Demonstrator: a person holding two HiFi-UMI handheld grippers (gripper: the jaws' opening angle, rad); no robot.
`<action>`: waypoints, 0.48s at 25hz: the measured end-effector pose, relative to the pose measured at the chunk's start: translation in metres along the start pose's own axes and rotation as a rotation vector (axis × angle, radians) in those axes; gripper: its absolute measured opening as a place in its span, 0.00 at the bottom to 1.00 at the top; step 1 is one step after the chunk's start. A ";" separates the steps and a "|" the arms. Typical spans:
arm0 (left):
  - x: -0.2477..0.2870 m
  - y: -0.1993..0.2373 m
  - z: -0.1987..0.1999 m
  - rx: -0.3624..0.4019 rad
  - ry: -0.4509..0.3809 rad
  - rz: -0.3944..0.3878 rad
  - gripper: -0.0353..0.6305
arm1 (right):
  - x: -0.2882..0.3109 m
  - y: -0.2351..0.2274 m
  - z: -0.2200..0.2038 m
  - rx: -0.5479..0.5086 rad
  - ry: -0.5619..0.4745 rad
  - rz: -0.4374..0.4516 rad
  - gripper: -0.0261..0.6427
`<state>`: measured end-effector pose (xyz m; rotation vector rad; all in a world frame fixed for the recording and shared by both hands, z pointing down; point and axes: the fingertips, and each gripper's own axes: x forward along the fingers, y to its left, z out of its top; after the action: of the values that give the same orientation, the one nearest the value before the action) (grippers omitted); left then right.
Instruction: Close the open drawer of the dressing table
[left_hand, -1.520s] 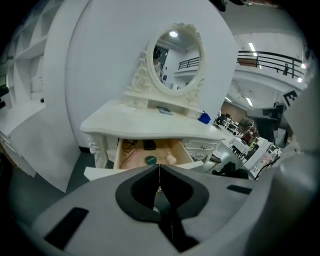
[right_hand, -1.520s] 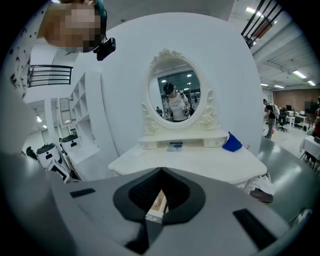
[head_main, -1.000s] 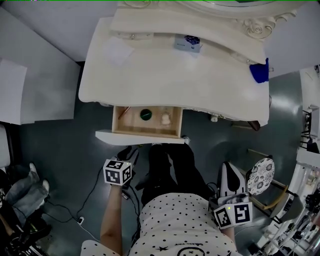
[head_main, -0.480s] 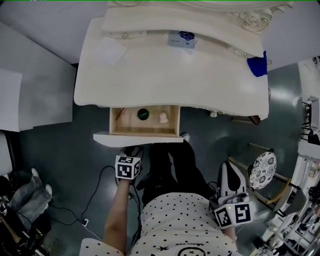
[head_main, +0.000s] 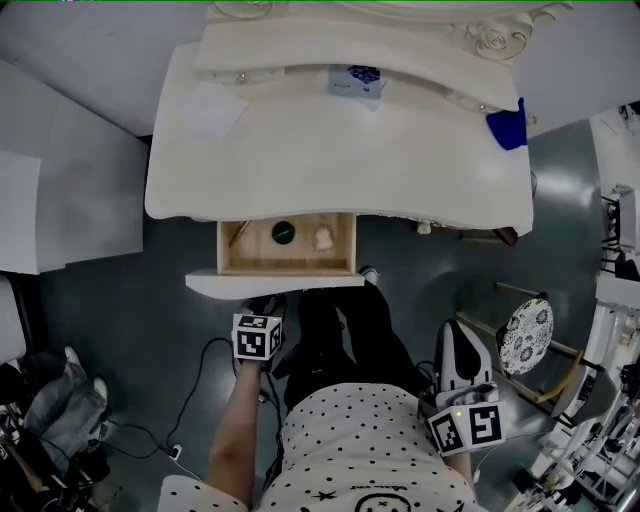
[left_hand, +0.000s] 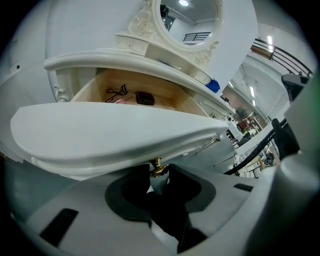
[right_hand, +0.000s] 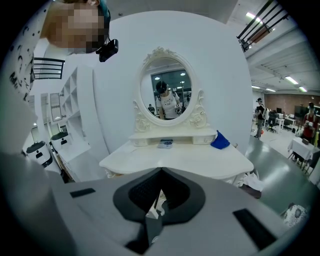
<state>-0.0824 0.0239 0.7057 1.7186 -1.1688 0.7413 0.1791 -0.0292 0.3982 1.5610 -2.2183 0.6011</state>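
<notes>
The cream dressing table (head_main: 340, 160) has its middle drawer (head_main: 288, 262) pulled out, with a few small items inside. My left gripper (head_main: 262, 308) sits just below the white drawer front (head_main: 275, 283). In the left gripper view the curved drawer front (left_hand: 115, 135) fills the middle, and its brass knob (left_hand: 158, 168) hangs in the gap between the tips of my left gripper (left_hand: 159, 173). Those jaws are closing, and the dark pads (left_hand: 131, 186) do not visibly press on the knob. My right gripper (head_main: 458, 345) hangs by my right side, far from the table, its tips (right_hand: 160, 172) shut together on nothing.
A blue cloth (head_main: 508, 128), a small box (head_main: 354, 80) and a white paper (head_main: 215, 108) lie on the tabletop. A round patterned stool (head_main: 524, 345) stands at the right, a white cabinet (head_main: 60, 190) at the left, and cables (head_main: 190, 400) lie on the floor. My dark-trousered legs (head_main: 335, 335) are below the drawer.
My left gripper has moved forward to the underside of the drawer front. The drawer stands as far out as before. The right gripper has not moved.
</notes>
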 end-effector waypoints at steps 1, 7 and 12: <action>0.000 0.000 0.000 0.002 0.002 -0.002 0.25 | 0.000 0.000 0.000 0.000 -0.002 -0.002 0.05; 0.002 0.003 0.008 -0.002 -0.013 0.006 0.25 | -0.002 -0.004 0.004 0.006 -0.014 -0.028 0.05; 0.008 0.007 0.020 0.005 -0.021 0.011 0.25 | -0.005 -0.011 0.007 0.012 -0.032 -0.062 0.05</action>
<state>-0.0858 0.0018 0.7066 1.7296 -1.1927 0.7350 0.1906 -0.0326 0.3912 1.6505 -2.1840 0.5762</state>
